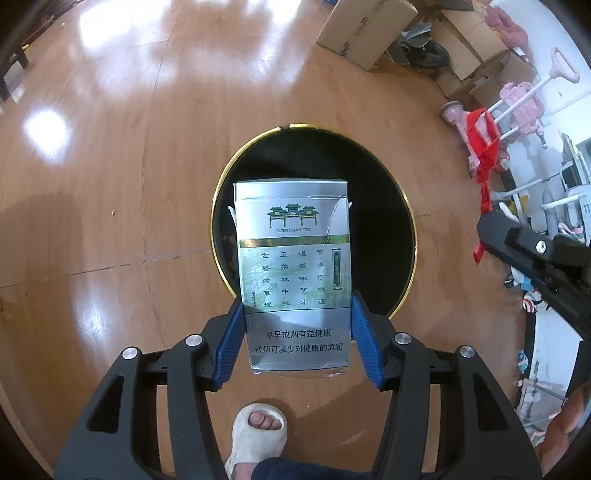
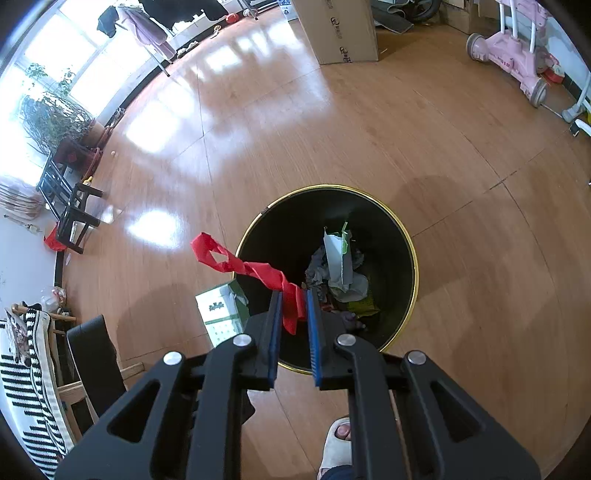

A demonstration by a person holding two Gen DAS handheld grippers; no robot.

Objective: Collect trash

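Observation:
My left gripper [image 1: 297, 306] is shut on a silver and green cigarette pack [image 1: 293, 273] and holds it upright over the black bin with a gold rim [image 1: 384, 206]. My right gripper [image 2: 293, 295] is shut on a red ribbon [image 2: 255, 269] that trails off to the left over the bin's rim [image 2: 415, 280]. Crumpled paper and wrappers [image 2: 341, 269] lie inside the bin. The cigarette pack also shows in the right wrist view [image 2: 221, 314], beside the bin's left edge. The right gripper and its ribbon [image 1: 484, 155] show at the right of the left wrist view.
The bin stands on a wooden floor [image 1: 110, 184]. Cardboard boxes [image 1: 365, 29] and a pink toy cart [image 1: 517, 107] stand at the far right. A dark stool [image 2: 74, 218] and potted plants [image 2: 51, 118] are at the left. A foot in a white slipper [image 1: 258, 432] is just below the grippers.

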